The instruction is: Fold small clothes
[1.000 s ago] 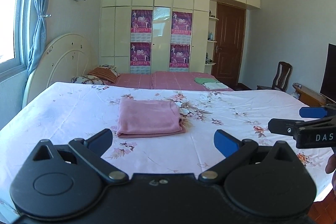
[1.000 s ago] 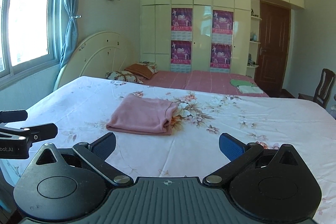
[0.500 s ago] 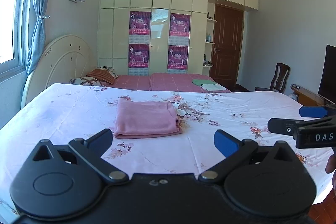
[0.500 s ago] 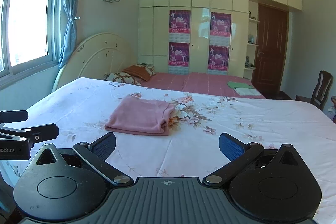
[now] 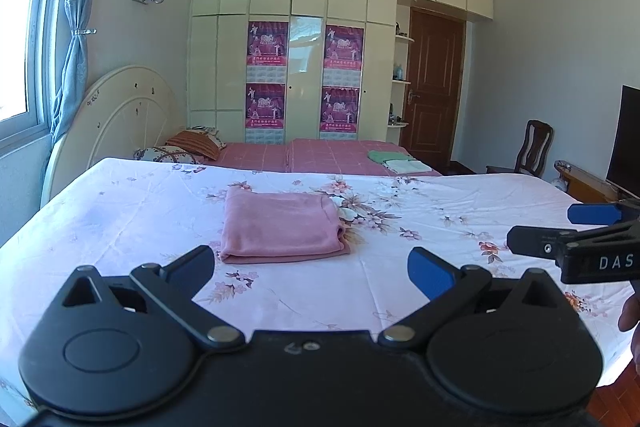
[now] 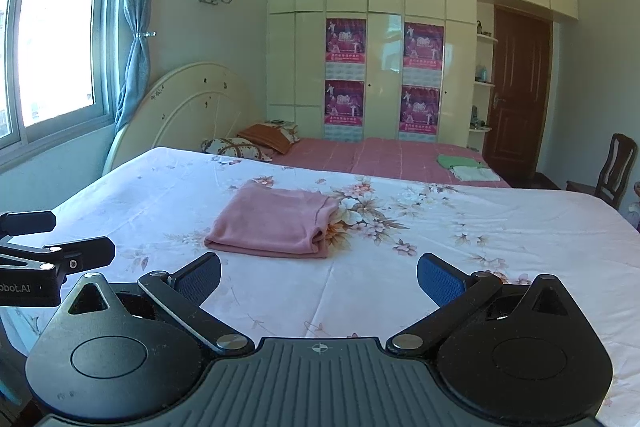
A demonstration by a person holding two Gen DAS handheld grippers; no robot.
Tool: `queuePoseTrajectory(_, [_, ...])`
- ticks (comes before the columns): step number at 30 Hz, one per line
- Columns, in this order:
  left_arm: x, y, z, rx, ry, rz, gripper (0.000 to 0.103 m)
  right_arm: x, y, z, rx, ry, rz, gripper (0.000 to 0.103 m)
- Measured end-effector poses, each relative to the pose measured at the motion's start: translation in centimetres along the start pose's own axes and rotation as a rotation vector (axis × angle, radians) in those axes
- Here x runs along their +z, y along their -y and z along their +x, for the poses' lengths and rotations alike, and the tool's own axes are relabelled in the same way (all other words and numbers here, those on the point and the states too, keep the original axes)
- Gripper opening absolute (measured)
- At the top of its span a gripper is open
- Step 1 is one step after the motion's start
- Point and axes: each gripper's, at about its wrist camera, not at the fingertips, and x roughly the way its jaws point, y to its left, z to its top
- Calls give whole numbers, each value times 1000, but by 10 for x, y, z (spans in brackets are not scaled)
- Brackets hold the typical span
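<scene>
A pink garment (image 5: pixel 282 227) lies folded into a neat rectangle on the white floral bedsheet (image 5: pixel 120 219); it also shows in the right wrist view (image 6: pixel 276 225). My left gripper (image 5: pixel 312 273) is open and empty, held back from the garment near the bed's front edge. My right gripper (image 6: pixel 320 277) is open and empty too, also short of the garment. The right gripper shows at the right edge of the left wrist view (image 5: pixel 576 231), and the left gripper at the left edge of the right wrist view (image 6: pixel 52 239).
Behind the floral sheet lies a pink bedspread (image 5: pixel 332 157) with pillows (image 5: pixel 180 149) and folded green and white cloths (image 5: pixel 394 161). A wardrobe (image 5: pixel 304 67), a brown door (image 5: pixel 434 87), a chair (image 5: pixel 534 149) and a dark screen (image 5: pixel 628 143) stand beyond.
Both views have tilted slightly upward and drawn back a little; the garment sits lower in frame. Both grippers stay open and the garment has not moved.
</scene>
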Motion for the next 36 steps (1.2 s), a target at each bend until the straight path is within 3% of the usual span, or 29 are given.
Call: queuePoseTrajectory(36, [6,-5,-1,4,10,13,103,3,-1,2,4,-3,-13,103])
